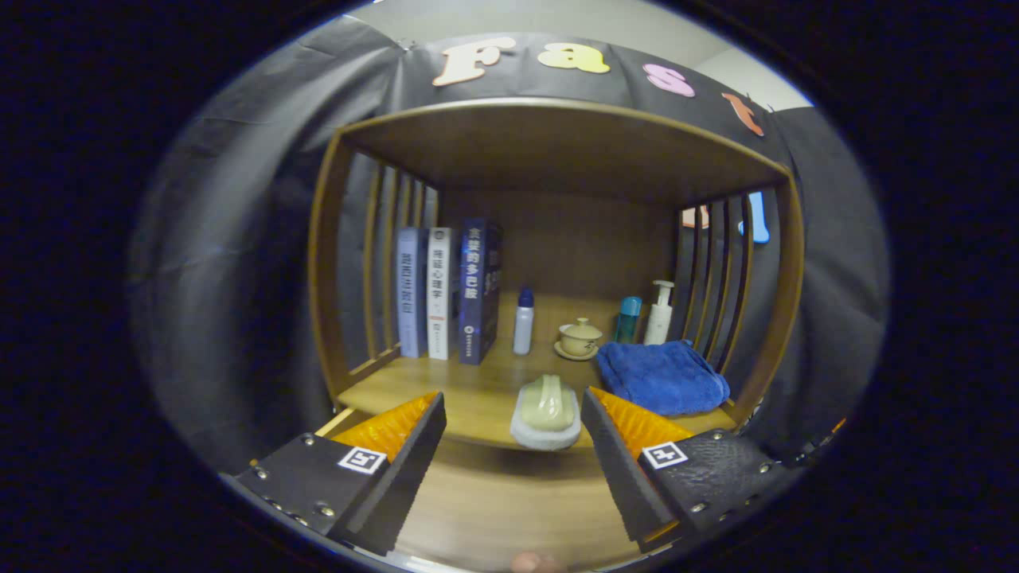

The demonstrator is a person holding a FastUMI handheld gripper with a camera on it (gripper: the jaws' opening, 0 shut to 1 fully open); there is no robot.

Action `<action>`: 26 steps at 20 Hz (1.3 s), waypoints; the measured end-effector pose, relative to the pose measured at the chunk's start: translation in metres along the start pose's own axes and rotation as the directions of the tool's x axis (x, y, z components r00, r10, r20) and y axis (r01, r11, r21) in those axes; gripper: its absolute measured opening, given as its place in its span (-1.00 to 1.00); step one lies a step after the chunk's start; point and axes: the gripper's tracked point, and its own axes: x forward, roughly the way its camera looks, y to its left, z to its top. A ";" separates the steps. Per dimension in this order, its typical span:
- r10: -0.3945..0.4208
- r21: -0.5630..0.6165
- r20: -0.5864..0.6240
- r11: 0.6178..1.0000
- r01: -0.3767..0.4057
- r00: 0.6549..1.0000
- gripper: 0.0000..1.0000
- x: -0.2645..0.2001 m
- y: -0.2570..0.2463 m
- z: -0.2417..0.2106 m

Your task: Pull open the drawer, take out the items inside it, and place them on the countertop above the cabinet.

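Gripper [513, 434]: fingers spread wide, holding nothing.
Pale green soap on white dish [547, 410]: just ahead, on wooden countertop [446, 398]; probably slick, so pinch the dish's sides.

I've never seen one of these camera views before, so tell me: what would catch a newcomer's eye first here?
The gripper fills the foreground, its two fingers spread open, with a pale green soap-like block on a white dish just ahead between them, at the countertop's front edge. Beyond sits a folded blue towel to the right, and three upright books at the left of the wooden shelf.
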 end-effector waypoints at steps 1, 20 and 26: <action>0.026 -0.012 0.006 1.000 -0.026 1.000 1.00 -0.021 0.008 -0.007; -0.009 0.041 -0.172 0.999 0.016 0.985 1.00 -0.116 0.004 -0.191; -0.031 0.085 -0.258 0.995 0.055 0.966 1.00 -0.086 0.002 -0.224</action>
